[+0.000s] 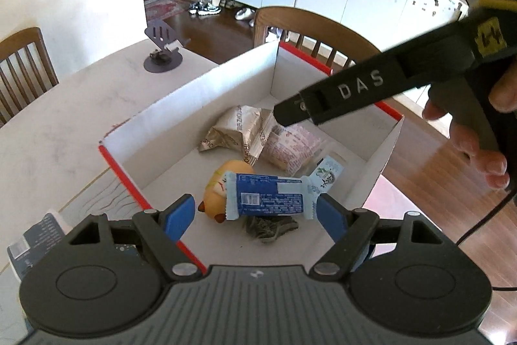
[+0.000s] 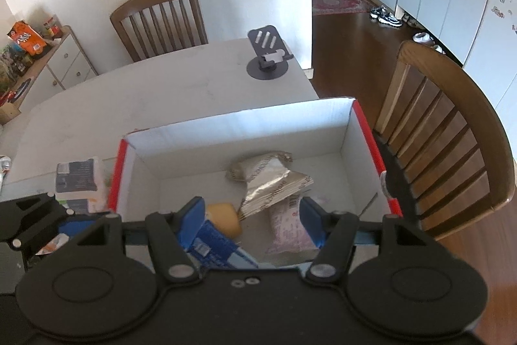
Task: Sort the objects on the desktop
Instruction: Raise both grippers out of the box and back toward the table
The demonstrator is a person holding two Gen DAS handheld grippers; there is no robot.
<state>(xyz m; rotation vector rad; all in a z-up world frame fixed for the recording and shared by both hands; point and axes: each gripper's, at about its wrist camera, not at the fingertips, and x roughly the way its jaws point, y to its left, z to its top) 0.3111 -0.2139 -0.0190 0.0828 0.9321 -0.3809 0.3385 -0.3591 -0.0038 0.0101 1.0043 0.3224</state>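
Note:
A white cardboard box with red edges (image 1: 200,92) (image 2: 245,125) stands on the pale table (image 1: 58,125). Inside it lie a blue snack bar wrapper (image 1: 268,196) (image 2: 213,244), a yellow toy (image 1: 223,180) (image 2: 224,217), gold foil packets (image 1: 236,128) (image 2: 271,180), a pink packet (image 1: 290,147) (image 2: 289,228) and a dark green packet (image 1: 268,227). My left gripper (image 1: 257,215) hangs open above the box's near side, holding nothing. My right gripper (image 2: 252,222) is also open over the box, empty; one of its black fingers (image 1: 339,92) reaches in from the right, with a hand (image 1: 475,151) behind it.
A dark phone stand (image 1: 163,50) (image 2: 268,57) sits at the table's far corner. A dark blue and white pack (image 1: 35,235) (image 2: 79,183) lies left of the box. Wooden chairs (image 1: 22,67) (image 2: 446,131) stand around the table, and wood floor lies to the right.

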